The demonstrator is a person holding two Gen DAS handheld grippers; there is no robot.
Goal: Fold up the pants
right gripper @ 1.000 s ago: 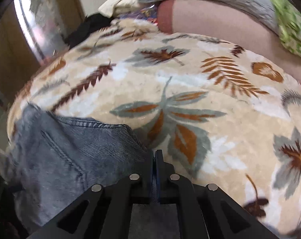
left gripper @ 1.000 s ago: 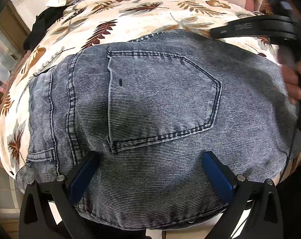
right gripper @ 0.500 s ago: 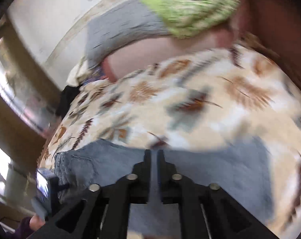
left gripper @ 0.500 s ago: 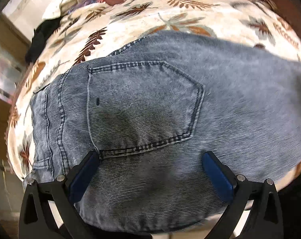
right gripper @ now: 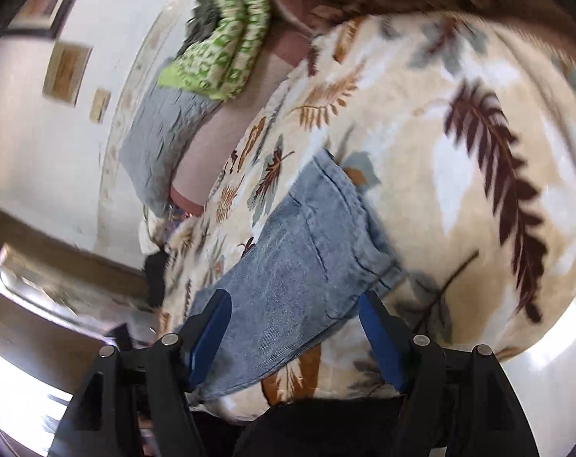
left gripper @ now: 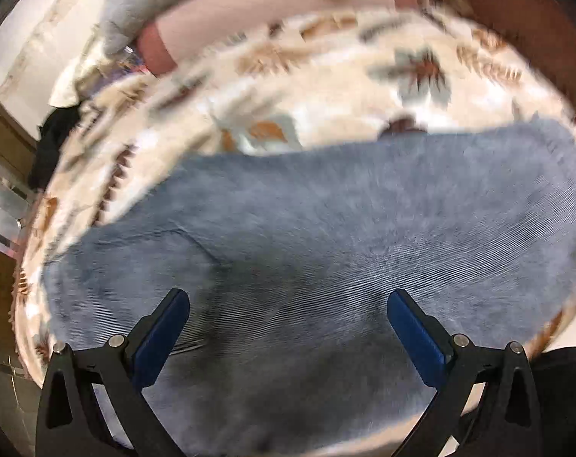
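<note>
Denim pants (left gripper: 326, 266), folded into a long band, lie across a leaf-print blanket (left gripper: 326, 87) on the bed, along its near edge, in the blurred left wrist view. The left gripper (left gripper: 288, 304) hangs over them with jaws wide apart, holding nothing. Seen from the right wrist, the pants (right gripper: 307, 251) stretch from the near edge inward; the right gripper (right gripper: 293, 304) has jaws apart, one blue pad (right gripper: 209, 331) at either side of the cloth. A green pillow (right gripper: 227, 45) sits at the bed's far end.

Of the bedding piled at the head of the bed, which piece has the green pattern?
The green patterned cloth lying on top of the pile. The grey pillow beneath it is plain, and the pink pillow beside the leaf-print blanket is plain too.
</note>
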